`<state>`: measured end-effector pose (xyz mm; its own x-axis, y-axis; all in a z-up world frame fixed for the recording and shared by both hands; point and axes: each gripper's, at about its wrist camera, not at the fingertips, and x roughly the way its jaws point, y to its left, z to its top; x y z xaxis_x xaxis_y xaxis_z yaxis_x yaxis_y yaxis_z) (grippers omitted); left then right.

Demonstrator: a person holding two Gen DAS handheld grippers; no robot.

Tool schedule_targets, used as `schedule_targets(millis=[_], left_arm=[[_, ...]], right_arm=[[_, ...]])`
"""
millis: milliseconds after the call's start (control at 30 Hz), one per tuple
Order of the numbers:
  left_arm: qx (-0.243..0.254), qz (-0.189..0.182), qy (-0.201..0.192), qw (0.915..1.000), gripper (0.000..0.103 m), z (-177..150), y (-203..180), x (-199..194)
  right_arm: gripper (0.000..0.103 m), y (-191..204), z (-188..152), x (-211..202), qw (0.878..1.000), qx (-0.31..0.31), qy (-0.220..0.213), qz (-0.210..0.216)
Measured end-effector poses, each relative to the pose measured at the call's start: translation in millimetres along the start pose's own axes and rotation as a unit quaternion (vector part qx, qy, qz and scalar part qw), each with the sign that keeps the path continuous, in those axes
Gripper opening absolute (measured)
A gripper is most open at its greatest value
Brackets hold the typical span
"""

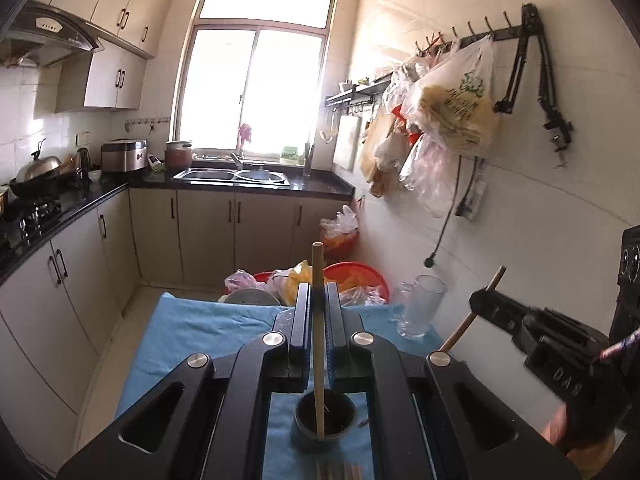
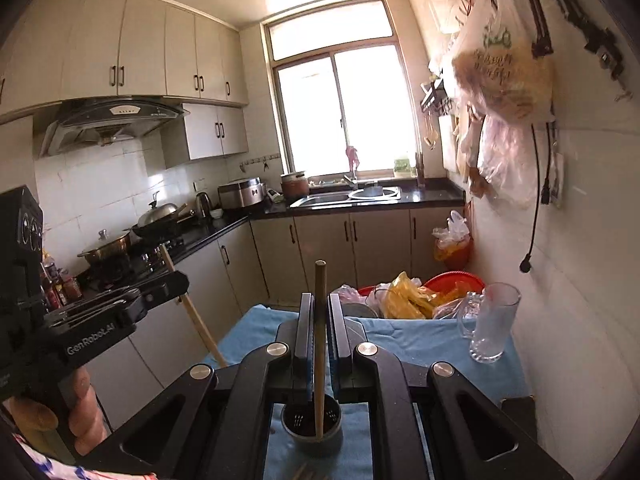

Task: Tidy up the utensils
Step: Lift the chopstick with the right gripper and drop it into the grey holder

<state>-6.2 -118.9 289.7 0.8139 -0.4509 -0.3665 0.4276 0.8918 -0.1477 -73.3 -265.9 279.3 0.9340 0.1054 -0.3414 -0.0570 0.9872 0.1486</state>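
Black gripper [image 1: 318, 304] – silver screws, "GenRobot.AI" lettering

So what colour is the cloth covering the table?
Light blue cloth, plain with no pattern; it shows best in the left wrist view.

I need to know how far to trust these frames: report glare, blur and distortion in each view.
Left wrist view: the window is blown out white, cabinets and walls bow near the edges, and the chopstick stays sharp. Right wrist view: the same window glare, curved edges and dark corners.

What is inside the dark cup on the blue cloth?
The dark cup looks mostly empty: only small pale marks show on its inner wall and floor. The chopstick held in the right tool crosses in front of it, and the tool's frame hides the cup's rim.
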Motion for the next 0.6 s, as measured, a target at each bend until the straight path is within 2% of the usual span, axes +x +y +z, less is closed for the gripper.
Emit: schedule_targets(millis=[100, 333, 467, 600], left_arm=[[-0.007, 0.004, 0.019, 0.9998, 0.005, -3.9, 2.4, 30.8], [-0.041, -0.002, 0.105, 0.9936, 0.005, -38.1, 17.0, 95.4], [-0.043, 0.006, 0.129, 0.9907, 0.005, -51.6, 22.1, 111.1], [-0.051, 0.008, 0.137, 0.9892, 0.008, -57.0, 28.2, 112.5]], right_arm=[[0.006, -5.5, -7.7, 31.5, 1.0, 0.006, 0.025, -0.009], [0.006, -24.0, -47.6, 96.8, 0.994, 0.034, 0.108, -0.008], [0.007, -34.7, -59.6, 115.5, 0.99, 0.045, 0.131, -0.009], [0.007, -41.6, -59.6, 120.8, 0.99, 0.048, 0.133, -0.011]])
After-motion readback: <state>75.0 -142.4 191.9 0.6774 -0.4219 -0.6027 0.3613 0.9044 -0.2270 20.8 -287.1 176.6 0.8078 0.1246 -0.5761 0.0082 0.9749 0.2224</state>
